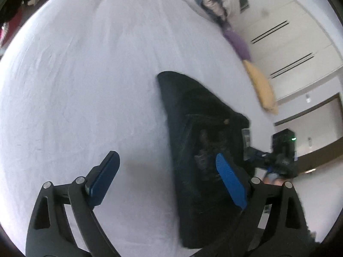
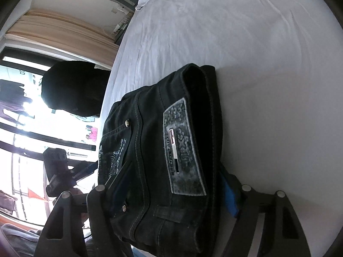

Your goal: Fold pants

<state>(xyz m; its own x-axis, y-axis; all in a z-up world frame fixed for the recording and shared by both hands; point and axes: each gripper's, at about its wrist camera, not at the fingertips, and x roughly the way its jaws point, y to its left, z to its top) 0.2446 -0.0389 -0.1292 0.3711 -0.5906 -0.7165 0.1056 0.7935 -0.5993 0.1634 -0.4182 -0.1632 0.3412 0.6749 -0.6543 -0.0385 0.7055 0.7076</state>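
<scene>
Our left tongs hang released over the bed; our right tongs straddle the pants, grip unclear. We judge the thick denim heavy, best held at the waistband.

The grey waistband patch on the black pants is showing lettering too blurred to read; pale script is running along the pocket embroidery, likewise illegible.

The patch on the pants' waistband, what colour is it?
Mottled grey patch on the black pants, clearest in the right wrist view.
</scene>
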